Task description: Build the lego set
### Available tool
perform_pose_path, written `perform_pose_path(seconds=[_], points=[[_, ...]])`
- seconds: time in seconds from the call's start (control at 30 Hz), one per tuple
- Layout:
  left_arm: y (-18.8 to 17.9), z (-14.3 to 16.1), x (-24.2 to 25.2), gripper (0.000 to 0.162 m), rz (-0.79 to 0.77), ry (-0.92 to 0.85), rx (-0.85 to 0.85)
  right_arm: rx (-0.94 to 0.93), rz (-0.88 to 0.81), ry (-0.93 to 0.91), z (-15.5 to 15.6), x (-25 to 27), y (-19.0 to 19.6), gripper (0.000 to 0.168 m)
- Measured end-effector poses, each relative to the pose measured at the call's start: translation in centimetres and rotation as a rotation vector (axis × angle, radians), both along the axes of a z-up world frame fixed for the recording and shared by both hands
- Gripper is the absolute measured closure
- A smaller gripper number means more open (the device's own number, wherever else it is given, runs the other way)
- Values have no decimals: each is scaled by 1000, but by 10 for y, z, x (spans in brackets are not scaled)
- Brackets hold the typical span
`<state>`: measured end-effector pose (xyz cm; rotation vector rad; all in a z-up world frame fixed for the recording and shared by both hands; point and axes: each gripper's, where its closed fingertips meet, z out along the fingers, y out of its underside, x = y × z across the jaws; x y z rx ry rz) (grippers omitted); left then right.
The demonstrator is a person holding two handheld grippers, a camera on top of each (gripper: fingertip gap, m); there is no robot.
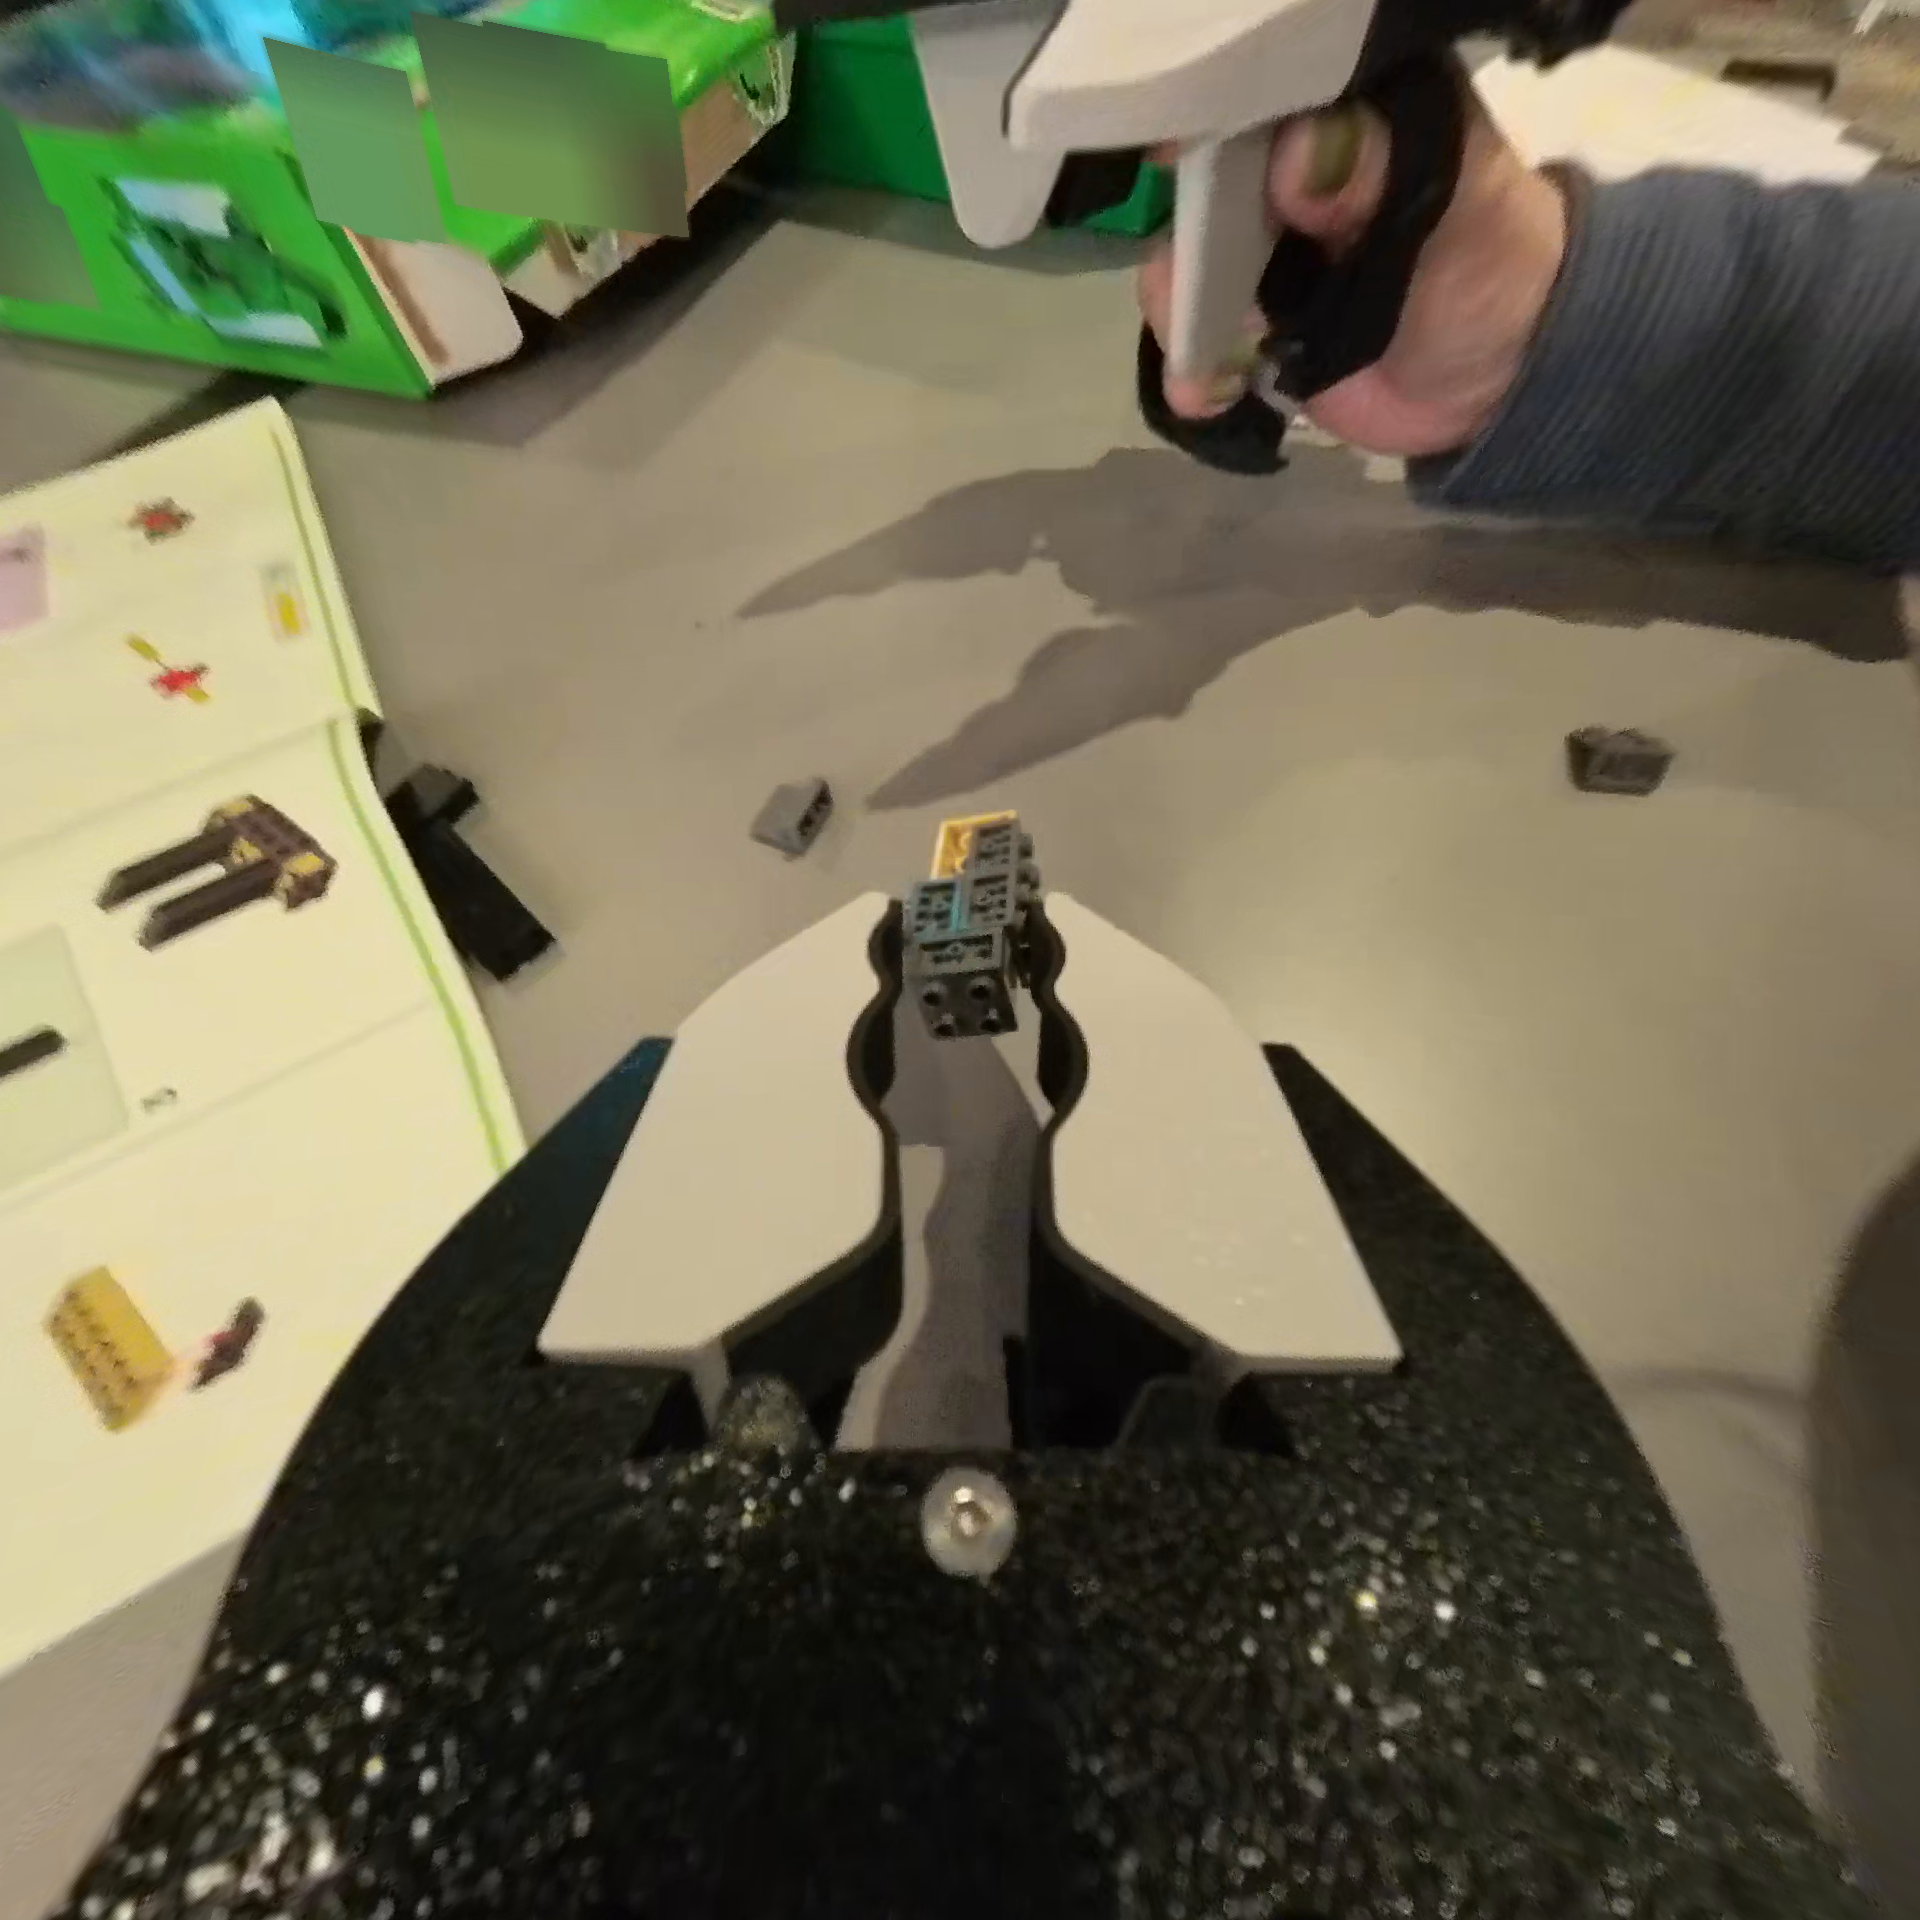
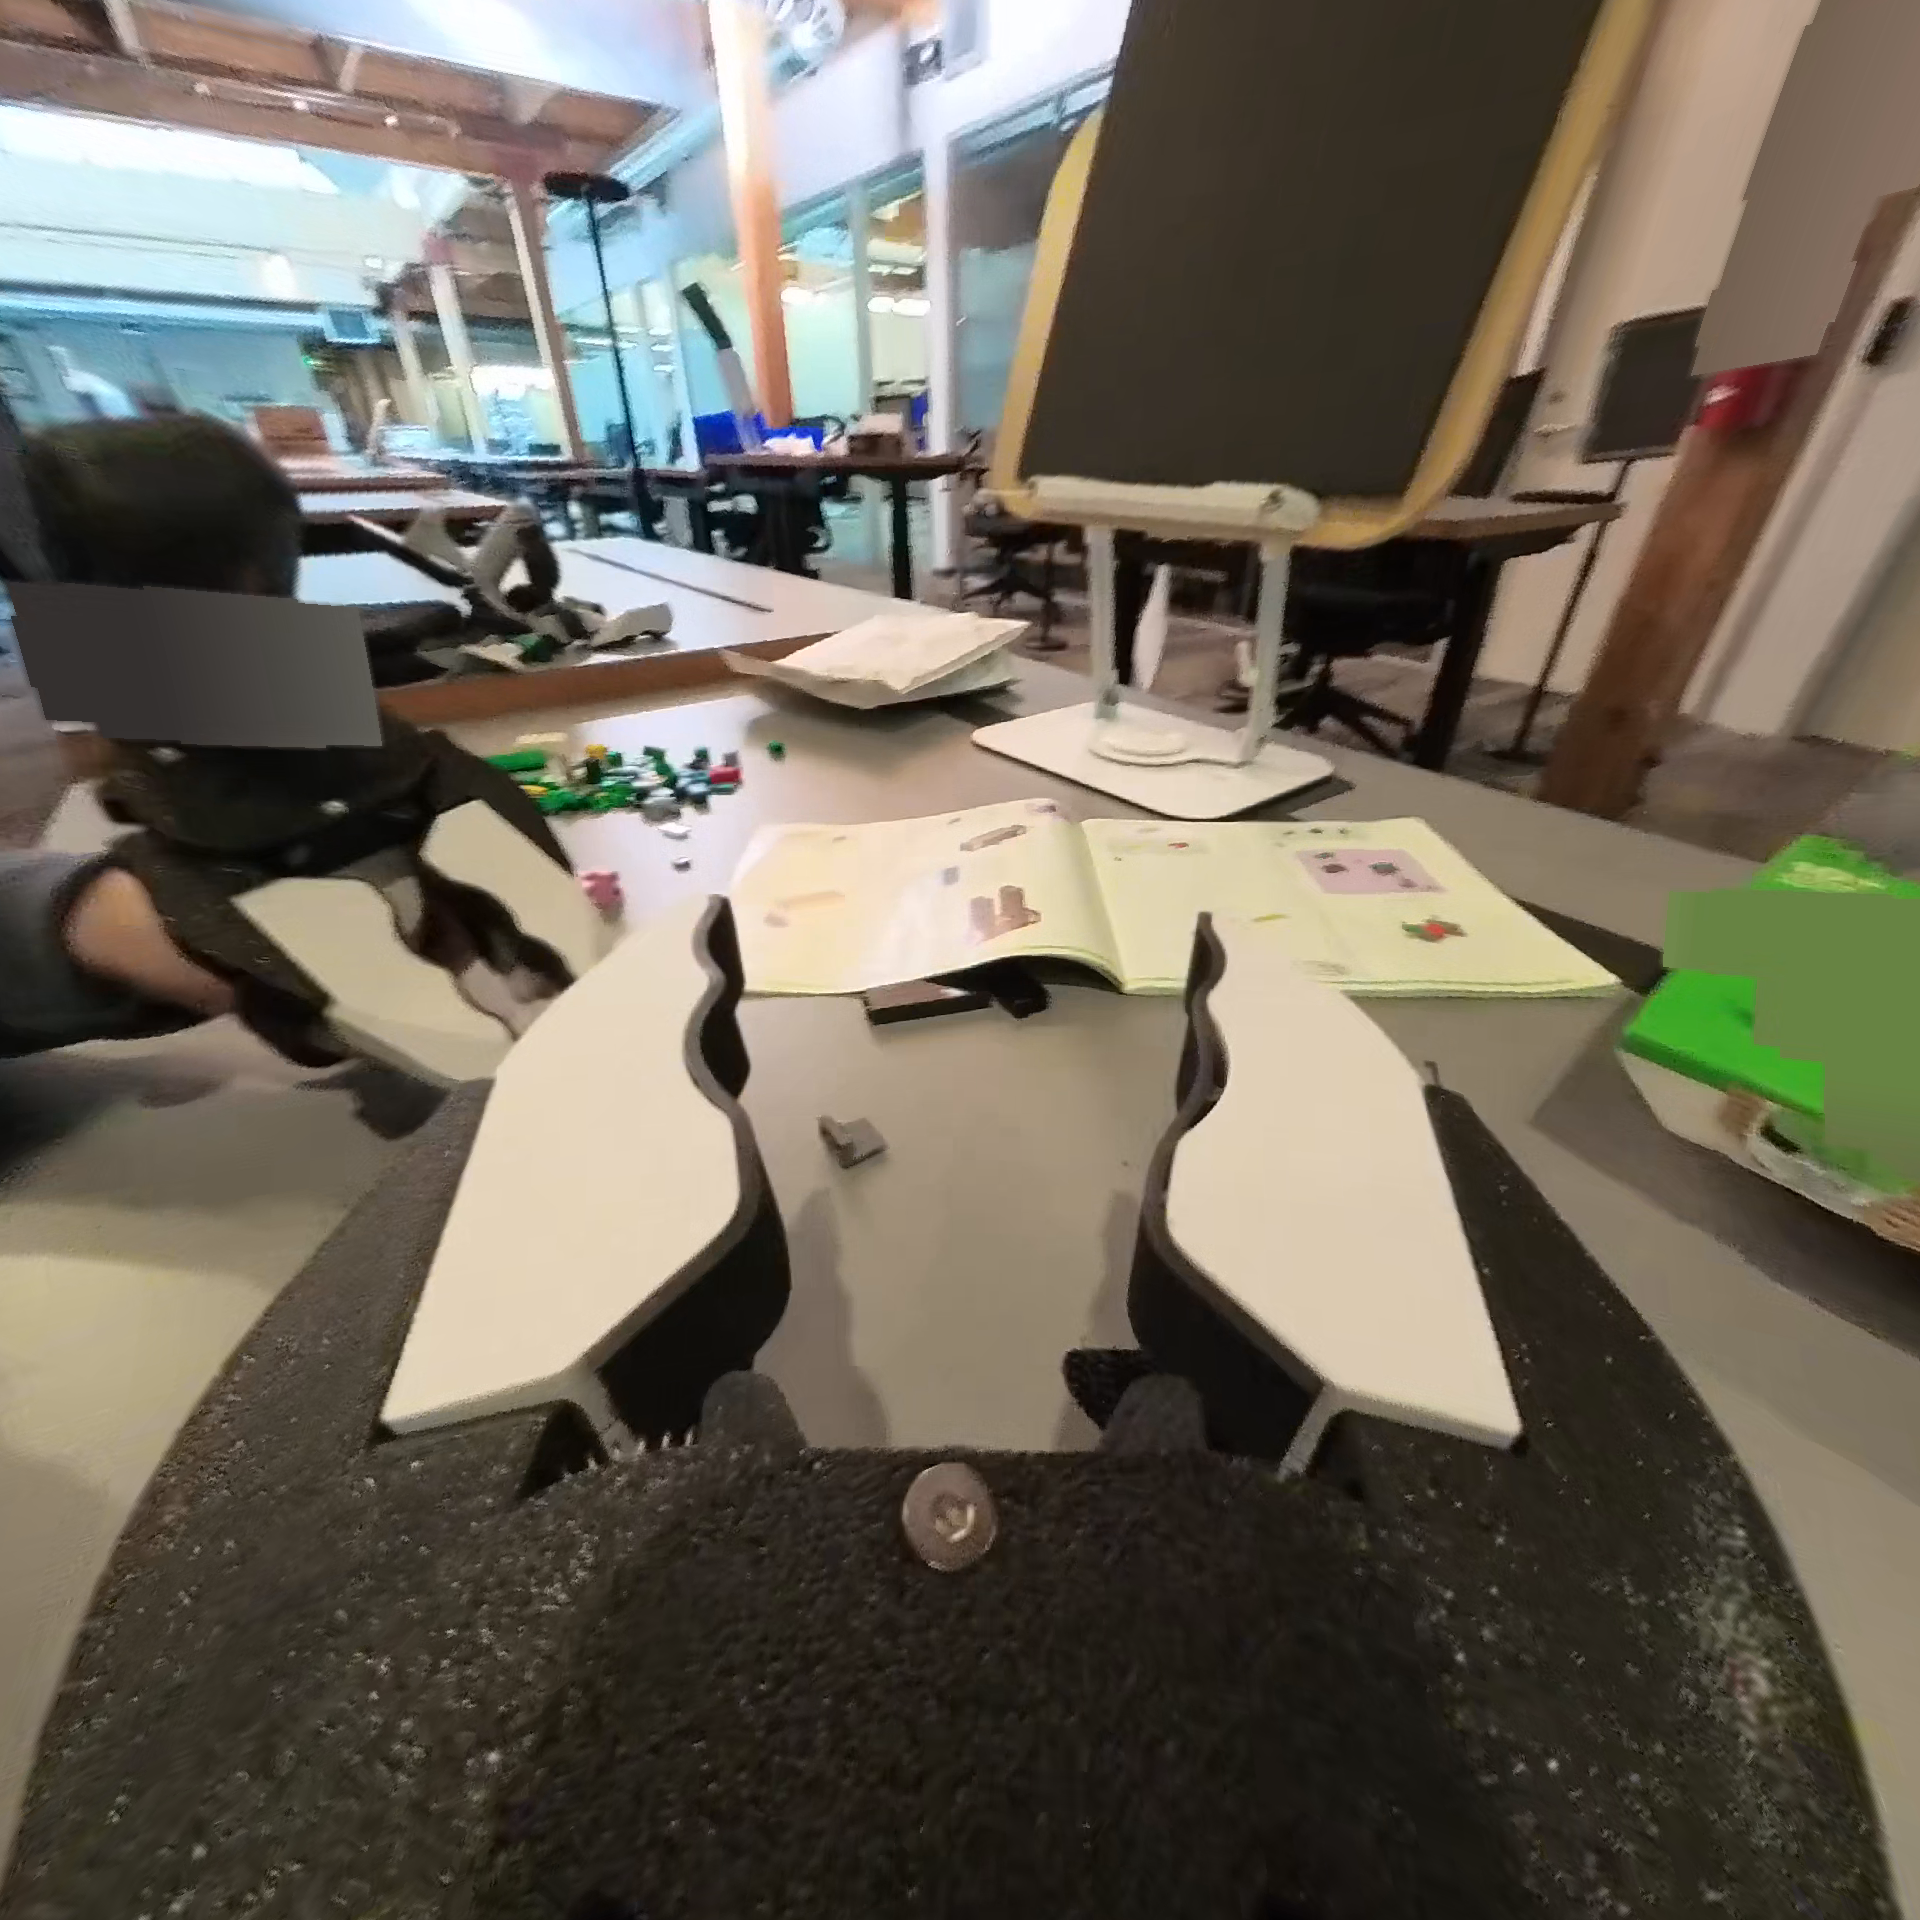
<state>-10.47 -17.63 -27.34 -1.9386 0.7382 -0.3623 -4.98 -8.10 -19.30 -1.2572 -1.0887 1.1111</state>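
Left wrist view: the left gripper (image 1: 966, 935) is clamped on a small dark-grey brick assembly (image 1: 961, 951), held off the grey table (image 1: 1195, 935). The assembly's long axis runs forward along the fingers, with a tan piece (image 1: 961, 834) at its far end and a studded face turned toward the camera.

Right wrist view: the right gripper (image 2: 961, 997) stands wide open and holds nothing. A small grey brick (image 2: 850, 1138) lies flat on the table directly ahead, between the lines of the two fingers (image 2: 613, 1143) and short of their tips. In the left wrist view the same brick (image 1: 793, 816) sits just forward and to the left of the held assembly, apart from it.

Beyond it, a black long piece (image 2: 925, 1000) lies at the near edge of the open instruction booklet (image 2: 1143, 894), partly under the page. A further dark brick (image 1: 1616, 758) lies well off toward the right side.

Judgement: the grey brick is the likeliest next pick. It lies already centred in the open right gripper's span, so the move calls for lowering and advancing, then closing. Its small size leaves little margin; a skewed grip could flick it away.
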Motion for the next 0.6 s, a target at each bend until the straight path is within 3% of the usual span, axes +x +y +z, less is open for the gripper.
perform_pose_path(seconds=[0.27, 0.5, 0.6], points=[[3, -16, -14, 139, 88, 88, -14, 137, -112, 20, -7, 7, 4, 90], [5, -28, -15, 139, 83, 193, -25, 151, -62, 15, -8, 5, -7, 92], [5, -30, -14, 132, 72, 231, -12, 151, -46, -7, -9, 5, -9, 92]])
